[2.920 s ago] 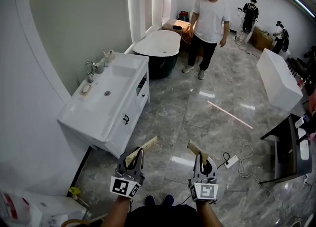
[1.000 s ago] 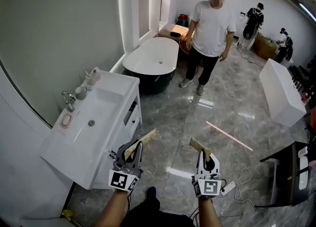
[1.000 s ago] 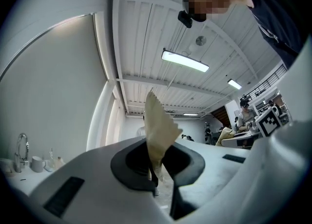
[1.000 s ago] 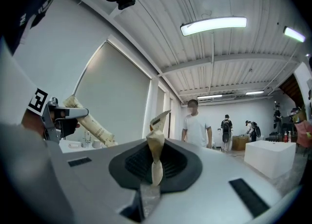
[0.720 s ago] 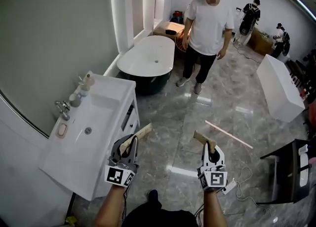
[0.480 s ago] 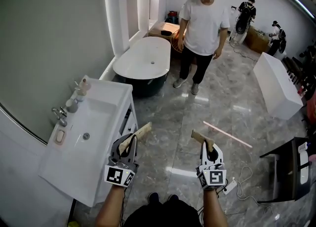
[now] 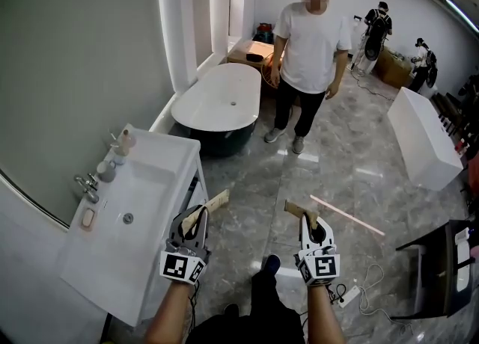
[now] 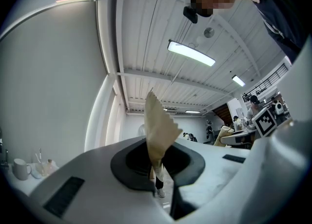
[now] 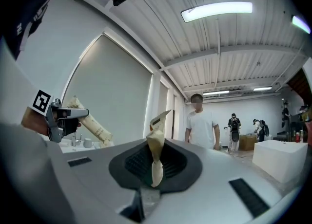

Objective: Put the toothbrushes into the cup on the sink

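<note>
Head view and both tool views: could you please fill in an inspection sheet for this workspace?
Surface: white sink, on the person's left.
Job's things: cup beside the tap; left toothbrush and right toothbrush, both paper-wrapped.
Clutter: bottle and soap dish on the sink.
Tools: left tool and right tool each shut on its toothbrush, over the floor.
Cables: power strip with cord on the floor.
Surroundings: bathtub, standing person, white box.

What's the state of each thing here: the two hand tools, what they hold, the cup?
left tool: shut on the left toothbrush, which is wrapped.
right tool: shut on the right toothbrush, also wrapped.
cup: upright on the sink, apart from both tools.
</note>
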